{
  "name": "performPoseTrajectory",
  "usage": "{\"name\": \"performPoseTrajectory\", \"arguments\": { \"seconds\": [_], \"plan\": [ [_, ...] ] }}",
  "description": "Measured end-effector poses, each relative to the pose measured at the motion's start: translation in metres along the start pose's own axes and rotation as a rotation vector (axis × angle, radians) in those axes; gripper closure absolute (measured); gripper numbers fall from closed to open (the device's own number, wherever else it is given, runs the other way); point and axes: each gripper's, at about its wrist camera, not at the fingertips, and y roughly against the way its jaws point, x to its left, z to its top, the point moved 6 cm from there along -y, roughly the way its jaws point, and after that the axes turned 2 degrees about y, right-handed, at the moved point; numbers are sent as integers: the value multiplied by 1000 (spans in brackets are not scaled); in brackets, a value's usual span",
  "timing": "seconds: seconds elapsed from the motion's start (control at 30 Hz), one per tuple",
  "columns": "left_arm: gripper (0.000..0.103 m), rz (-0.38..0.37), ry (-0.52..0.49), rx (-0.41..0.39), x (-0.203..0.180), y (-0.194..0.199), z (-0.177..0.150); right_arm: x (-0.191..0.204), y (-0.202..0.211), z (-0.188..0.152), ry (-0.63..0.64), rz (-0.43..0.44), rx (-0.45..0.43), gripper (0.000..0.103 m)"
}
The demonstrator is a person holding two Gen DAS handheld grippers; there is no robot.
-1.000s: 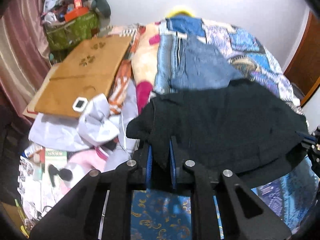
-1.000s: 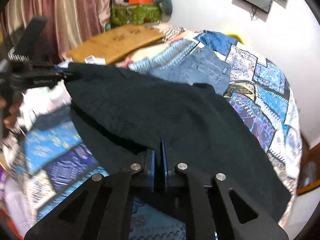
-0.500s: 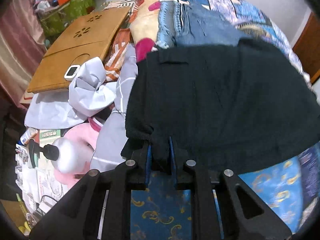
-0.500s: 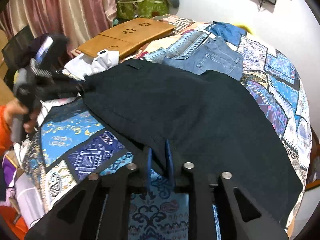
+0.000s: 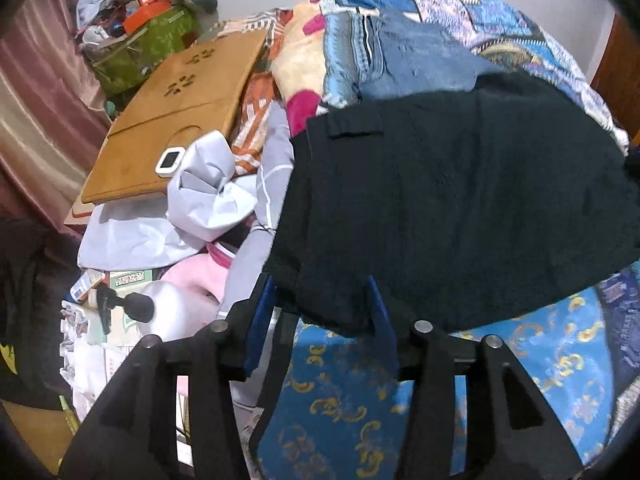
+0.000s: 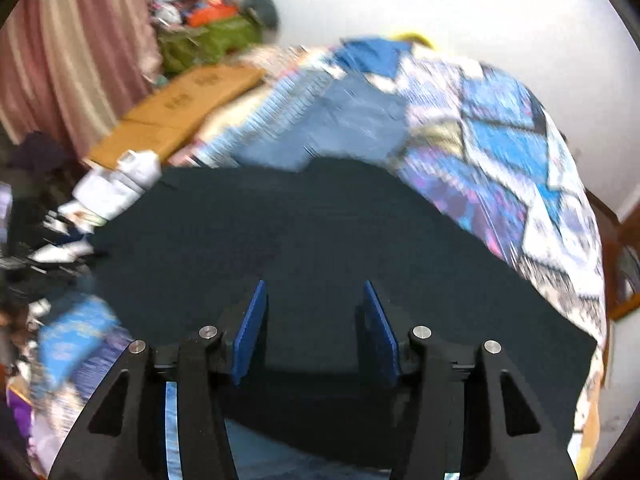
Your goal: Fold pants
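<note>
Patterned blue bedding covers the bed (image 5: pixel 552 364) where I work, and the dark pants (image 5: pixel 460 216) lie spread flat across it, their near hem just ahead of both my tools. My left gripper (image 5: pixel 320 300) has its jaws spread wide, a bunched corner of the hem sitting loosely between the blue pads, gripped by neither. My right gripper (image 6: pixel 312 304) is likewise wide open over the cloth, holding nothing; that view is blurred. Folded blue jeans (image 5: pixel 416 60) lie just beyond the pants' far edge. Left of the pants' side edge crowd a crumpled white cloth (image 5: pixel 208 196) and a wooden lap tray (image 5: pixel 176 120). Bare bedding shows along the near hem.
</note>
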Motion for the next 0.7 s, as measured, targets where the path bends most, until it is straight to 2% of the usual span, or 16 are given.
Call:
{"name": "performPoseTrajectory", "arguments": {
  "seconds": [0.03,0.07,0.1,0.23,0.37,0.53,0.7],
  "plan": [
    [50,-3,4,-5,1,4,2,-6,-2,-7,-15,3,8,55],
    [44,-6,10,-14,2,9,4,-14,1,-11,-47,22,-2,47],
    [40,-10,16,-27,2,16,7,-28,5,-19,-102,33,-1,43],
    [32,-18,20,-77,-6,37,26,-64,23,-49,-205,46,-6,43],
    [18,-35,1,-115,-28,50,46,-95,53,-83,-274,20,-25,43],
    [16,-85,-41,-123,-72,52,72,-144,91,-121,-417,-43,-77,43],
    [15,-145,-73,-81,-123,38,86,-190,104,-175,-611,-97,-107,43]
  ]
}}
